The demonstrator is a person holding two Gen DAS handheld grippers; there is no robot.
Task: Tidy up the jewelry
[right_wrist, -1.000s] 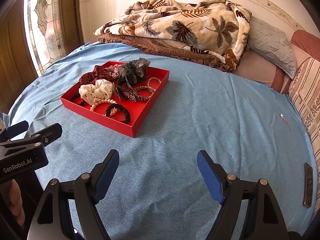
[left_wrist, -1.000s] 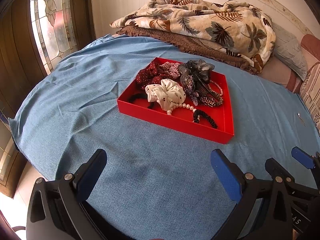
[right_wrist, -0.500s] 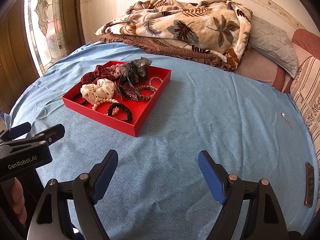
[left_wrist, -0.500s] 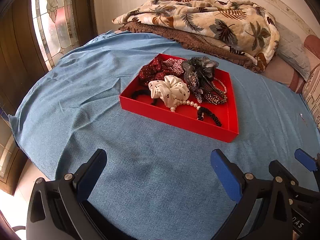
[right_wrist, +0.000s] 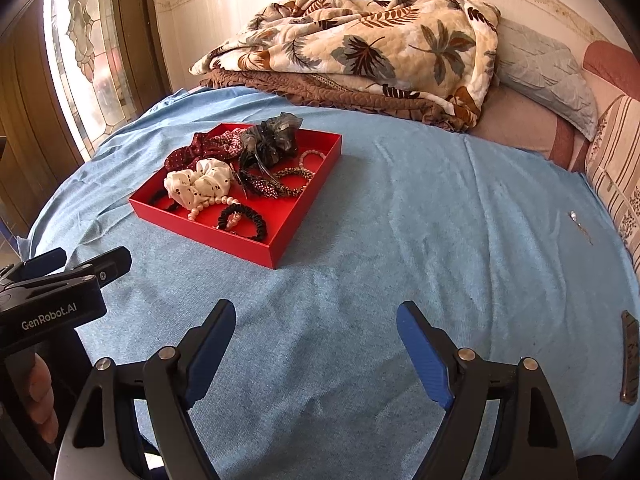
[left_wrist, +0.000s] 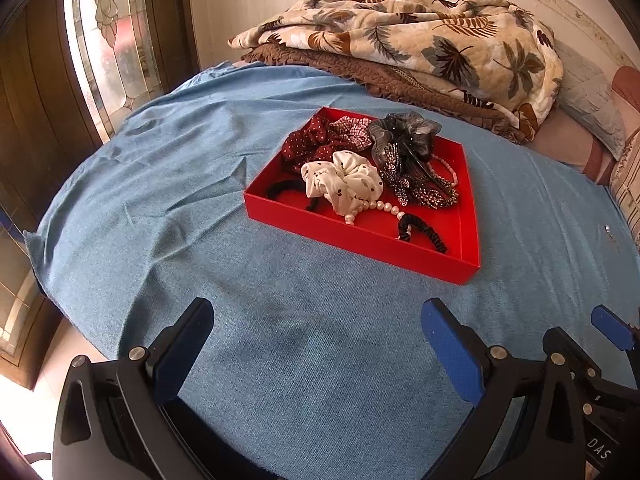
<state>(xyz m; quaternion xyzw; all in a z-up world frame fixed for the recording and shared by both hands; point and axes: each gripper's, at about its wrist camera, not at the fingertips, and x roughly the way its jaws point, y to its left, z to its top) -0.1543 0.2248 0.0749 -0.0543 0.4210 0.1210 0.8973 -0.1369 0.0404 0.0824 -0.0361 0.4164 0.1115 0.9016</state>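
A red tray (left_wrist: 360, 244) (right_wrist: 304, 204) lies on the blue bedspread and holds a white scrunchie (left_wrist: 344, 184) (right_wrist: 200, 184), dark red scrunchies (left_wrist: 316, 140), a grey organza hair bow (left_wrist: 404, 132) (right_wrist: 272, 136), a pearl bracelet (left_wrist: 372, 210), beaded bracelets (right_wrist: 296, 176) and a black hair tie (left_wrist: 424, 232) (right_wrist: 244, 220). My left gripper (left_wrist: 316, 344) is open and empty, well short of the tray. My right gripper (right_wrist: 316, 344) is open and empty, to the right of the tray. A small earring (right_wrist: 578, 220) and a brown hair clip (right_wrist: 629, 356) lie on the spread at the right.
Folded leaf-print and brown quilts (right_wrist: 360, 56) and pillows (right_wrist: 548, 72) are piled at the far side. A stained-glass door (left_wrist: 104, 40) stands at the left beyond the bed's edge. The left gripper's body (right_wrist: 52, 300) shows at the left of the right wrist view.
Both grippers have drawn back and lifted slightly; the tray sits a little farther and higher in both views. Both stay open. Nothing in the tray has moved.
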